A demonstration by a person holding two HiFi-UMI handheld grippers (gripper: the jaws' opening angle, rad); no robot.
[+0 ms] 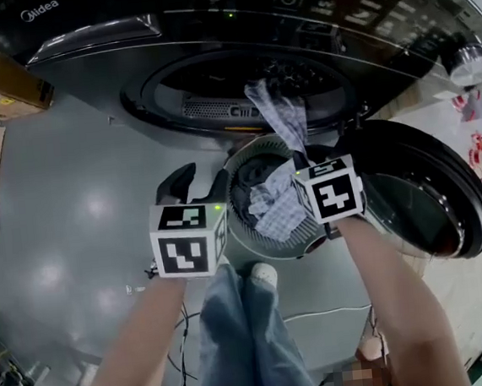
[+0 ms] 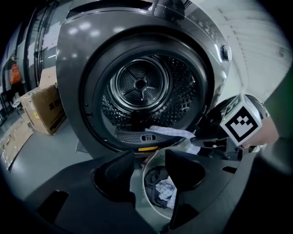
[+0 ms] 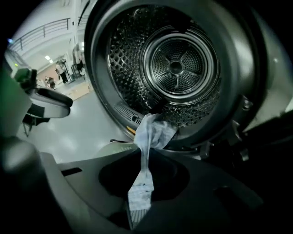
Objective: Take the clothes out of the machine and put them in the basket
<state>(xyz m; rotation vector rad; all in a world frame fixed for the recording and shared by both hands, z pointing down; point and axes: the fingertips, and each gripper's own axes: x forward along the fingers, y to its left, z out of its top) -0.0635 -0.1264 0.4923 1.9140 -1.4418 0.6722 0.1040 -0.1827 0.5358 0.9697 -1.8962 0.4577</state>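
Right gripper point(image 3: 143, 155): jaws together, clamped on a pale blue-and-white checked cloth point(image 3: 153, 130). The cloth stretches from the jaws up to the lower lip of the perforated steel drum point(image 3: 176, 68), with its far end draped over that lip (so part in, part out). In the head view, more pale checked fabric lies below this gripper in the round light-grey slatted plastic basket point(image 1: 258, 146), on top of a dark grey garment point(image 1: 249, 187). Cannot tell if it's the same cloth.

Left gripper point(image 2: 150, 157): jaws apart and gripping nothing, only the basket shows through the gap. It hangs over the basket's rim on the person's left, near the right gripper and not touching it.

The basket sits on the glossy grey floor point(image 1: 73, 212) directly in front of the dark grey front-loading machine point(image 1: 208, 30), between its opening and the person's feet. The round dark door point(image 1: 428, 195) is swung fully open to the right. The person's legs are in blue jeans point(image 1: 238, 341), with one pale shoe point(image 1: 263, 272) just beside the basket. Brown cardboard boxes point(image 1: 14, 82) stand at the machine's left.
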